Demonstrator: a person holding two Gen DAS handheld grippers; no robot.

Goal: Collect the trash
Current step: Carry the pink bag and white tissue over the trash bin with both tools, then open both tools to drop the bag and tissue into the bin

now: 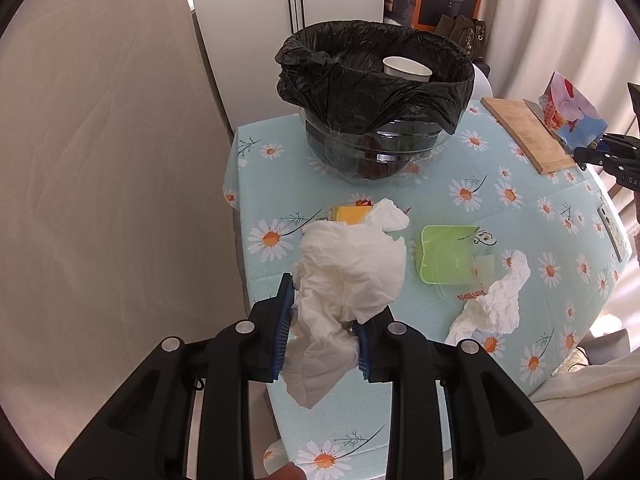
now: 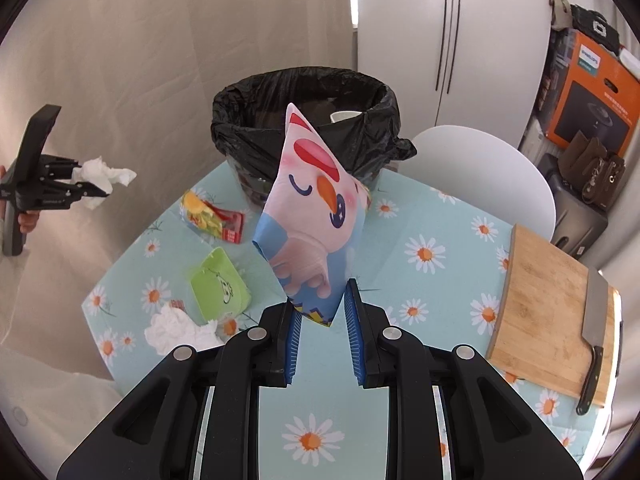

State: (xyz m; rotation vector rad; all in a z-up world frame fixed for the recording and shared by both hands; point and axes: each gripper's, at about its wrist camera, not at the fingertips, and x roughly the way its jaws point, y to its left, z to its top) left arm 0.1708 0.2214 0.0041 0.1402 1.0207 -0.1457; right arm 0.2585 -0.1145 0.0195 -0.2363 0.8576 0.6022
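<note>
My left gripper (image 1: 326, 312) is shut on a crumpled white tissue (image 1: 352, 264) and holds it above the table's near left part; it also shows in the right wrist view (image 2: 100, 176). My right gripper (image 2: 320, 300) is shut on a pink and blue cartoon wrapper (image 2: 316, 216), held upright in front of the bin. The bin (image 1: 372, 80) has a black bag liner and a white paper cup (image 1: 406, 68) inside. On the table lie a second white tissue (image 1: 496, 300), a green plastic tray (image 1: 448, 256) and a yellow and red snack packet (image 2: 208, 216).
A wooden cutting board (image 2: 548, 312) with a cleaver (image 2: 594, 332) lies at the table's right side. A white chair (image 2: 488, 176) stands behind the table. An orange box (image 2: 592, 92) and bags stand at the back right. Beige curtains hang on the left.
</note>
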